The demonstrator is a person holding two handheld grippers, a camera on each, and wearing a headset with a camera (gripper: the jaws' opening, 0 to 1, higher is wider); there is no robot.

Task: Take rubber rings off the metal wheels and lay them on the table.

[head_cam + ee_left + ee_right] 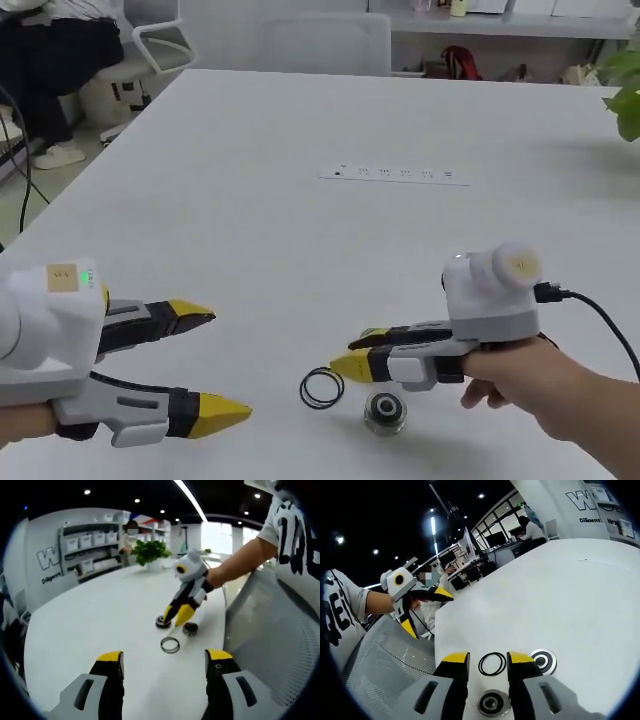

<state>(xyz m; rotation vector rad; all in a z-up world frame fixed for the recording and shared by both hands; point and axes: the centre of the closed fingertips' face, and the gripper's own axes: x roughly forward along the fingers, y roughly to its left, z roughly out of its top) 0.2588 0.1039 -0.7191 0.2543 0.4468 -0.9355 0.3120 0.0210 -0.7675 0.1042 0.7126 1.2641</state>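
Rubber rings [322,388] lie off on the table [300,200]; beside them, my right gripper [357,352] slightly parted, empty; left gripper [222,362] wide; metal wheels [543,660] perhaps still ringed.

White table [300,150], broad, running far. Socket strip [393,174] set flush in its top, mid-far. White chair [300,40] at far edge, office chair [135,65] far left. Leafy plant [625,95] far right. Wall shelving [85,545] with white bins. Dark ceiling, recessed spotlights [87,491], one long light strip [190,500]. Grey mesh chair back [270,630] near.
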